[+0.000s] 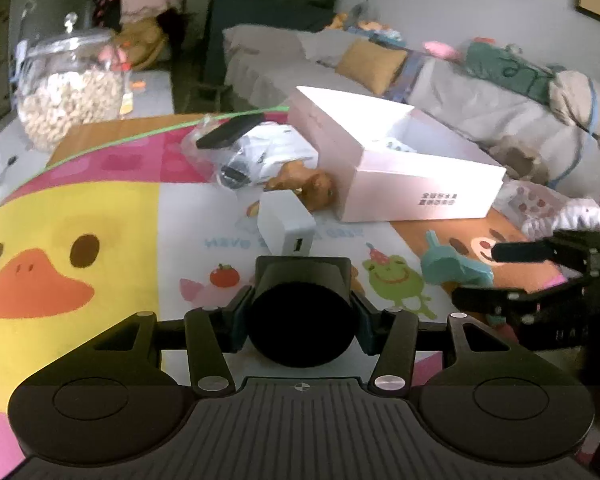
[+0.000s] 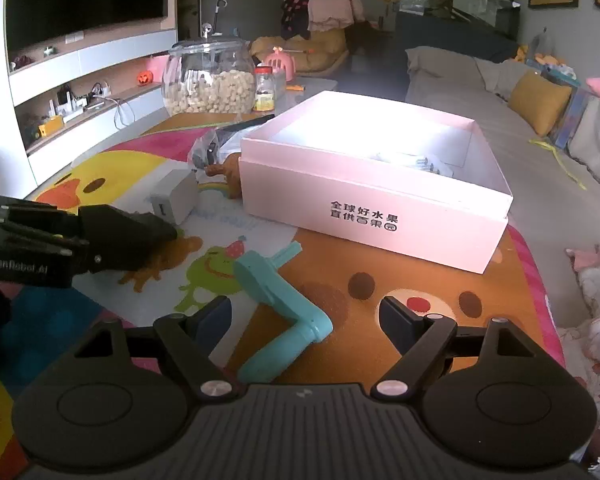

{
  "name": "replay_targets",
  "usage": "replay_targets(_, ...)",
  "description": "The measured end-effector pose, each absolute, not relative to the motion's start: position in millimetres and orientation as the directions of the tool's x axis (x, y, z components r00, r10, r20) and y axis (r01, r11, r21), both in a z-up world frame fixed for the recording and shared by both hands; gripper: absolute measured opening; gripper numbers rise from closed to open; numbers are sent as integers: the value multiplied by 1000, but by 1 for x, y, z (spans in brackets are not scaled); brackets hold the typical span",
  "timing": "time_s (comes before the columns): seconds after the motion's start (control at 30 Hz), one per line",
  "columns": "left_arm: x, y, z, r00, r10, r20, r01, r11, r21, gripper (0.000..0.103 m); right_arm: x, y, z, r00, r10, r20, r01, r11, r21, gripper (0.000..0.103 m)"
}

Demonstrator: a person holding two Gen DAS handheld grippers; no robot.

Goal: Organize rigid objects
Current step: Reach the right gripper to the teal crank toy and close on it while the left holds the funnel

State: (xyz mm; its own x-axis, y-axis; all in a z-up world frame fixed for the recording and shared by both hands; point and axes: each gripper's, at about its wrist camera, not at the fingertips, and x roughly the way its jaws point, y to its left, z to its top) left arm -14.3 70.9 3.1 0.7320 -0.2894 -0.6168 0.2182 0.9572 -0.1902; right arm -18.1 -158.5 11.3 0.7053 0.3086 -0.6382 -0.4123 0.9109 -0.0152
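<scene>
My left gripper [image 1: 302, 308] is shut on a black cylinder [image 1: 302, 320], held above the cartoon mat [image 1: 100, 216]. In the right wrist view the left gripper [image 2: 148, 232] comes in from the left with that dark object at its tip. My right gripper [image 2: 306, 320] is open, low over the mat. A teal plastic crank-shaped piece [image 2: 276, 292] lies between its fingers, nearer the left one, and no pad presses on it. The left wrist view shows the right gripper [image 1: 508, 276] beside the teal piece [image 1: 452, 268]. An open pink-white box [image 2: 340, 196] stands just beyond.
A white charger block [image 1: 284, 220], a brown toy figure [image 1: 308, 184] and a clear bag of parts [image 1: 236, 152] lie left of the box [image 1: 420, 196]. A big glass jar [image 2: 208, 80] stands at the far end. A sofa [image 2: 520, 152] borders the right side.
</scene>
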Motion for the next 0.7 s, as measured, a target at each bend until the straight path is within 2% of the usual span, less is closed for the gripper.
replay_targets(0.1,-13,68,4,727,-272,-631,208,962,-175,55,-18,-158,12,704,303,-642,-411,911,-21,82)
replay_targets(0.33,-21,52,1,743,-206,-636,234,971,-42,55,-21,-164,9,711,273,-648,-396,917,-49,82)
replay_targets(0.7,-23,56,0,753,-211,-624,228,972,-53,55,-16,-180,9,720,248,-648,-354,935,-35,82)
